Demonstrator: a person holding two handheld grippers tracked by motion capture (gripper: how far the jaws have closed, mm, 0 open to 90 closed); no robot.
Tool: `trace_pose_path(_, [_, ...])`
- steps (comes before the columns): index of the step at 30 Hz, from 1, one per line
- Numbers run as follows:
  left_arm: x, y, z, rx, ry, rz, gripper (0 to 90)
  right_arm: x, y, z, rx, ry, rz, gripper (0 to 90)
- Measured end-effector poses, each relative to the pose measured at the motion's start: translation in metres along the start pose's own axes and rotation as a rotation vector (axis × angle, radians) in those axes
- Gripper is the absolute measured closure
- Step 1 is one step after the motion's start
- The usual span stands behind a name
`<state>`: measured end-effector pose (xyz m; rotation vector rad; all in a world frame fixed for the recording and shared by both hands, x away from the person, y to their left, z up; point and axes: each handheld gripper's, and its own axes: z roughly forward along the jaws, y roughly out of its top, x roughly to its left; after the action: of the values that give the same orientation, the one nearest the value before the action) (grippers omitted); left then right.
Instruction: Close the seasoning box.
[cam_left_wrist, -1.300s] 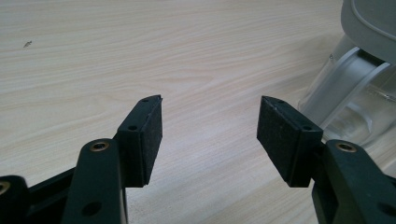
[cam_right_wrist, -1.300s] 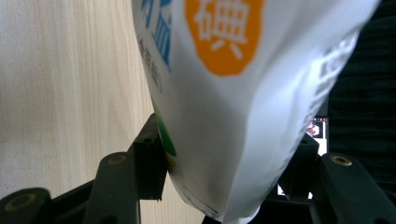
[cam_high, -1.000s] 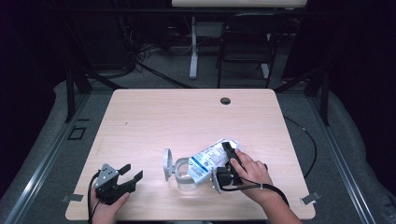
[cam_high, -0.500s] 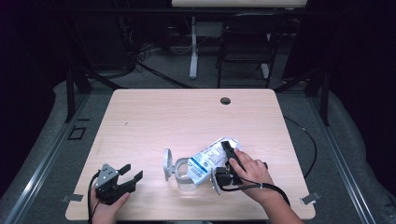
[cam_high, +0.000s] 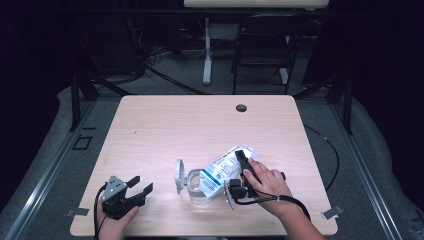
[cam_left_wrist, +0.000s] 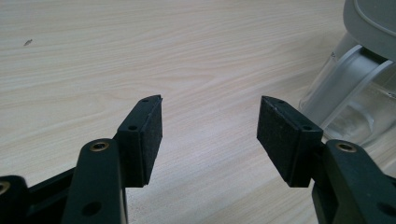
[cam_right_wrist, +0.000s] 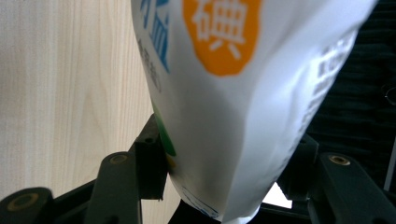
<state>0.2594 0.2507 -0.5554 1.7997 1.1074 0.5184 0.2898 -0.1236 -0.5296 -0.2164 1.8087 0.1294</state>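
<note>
Right gripper view: the right hand-held gripper (cam_right_wrist: 219, 186) clasps a salt bag (cam_right_wrist: 243, 93), tilting it toward the jar (cam_high: 196, 184); the left hand-held gripper (cam_left_wrist: 209, 126) waits unclenched.

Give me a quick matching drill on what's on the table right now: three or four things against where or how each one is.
Things:
1. left claw
2. right claw
3. clear jar
4. white bag

States:
A. closed on the bag
B. tilted, one end at the jar's mouth
C. open, nothing between its jaws
D. on the table, grey lid flipped open

Pairs: 1-C, 2-A, 3-D, 4-B
</note>
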Motion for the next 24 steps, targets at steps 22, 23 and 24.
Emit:
trace_pose_path(22, [0.0008, -0.0009, 0.0001, 0.006, 0.004, -0.003, 40.9, -0.0023, 0.0028, 0.0004, 0.013, -0.015, -0.036, 46.2])
trace_pose_path(23, [0.0010, -0.0010, 0.0001, 0.007, 0.005, -0.002, 40.9, -0.0023, 0.0029, 0.0003, 0.013, -0.016, -0.037, 46.3])
trace_pose_path(24, [0.0011, -0.0010, 0.0000, 0.007, 0.005, -0.002, 40.9, -0.0022, 0.0031, 0.0002, 0.014, -0.016, -0.039, 46.3])
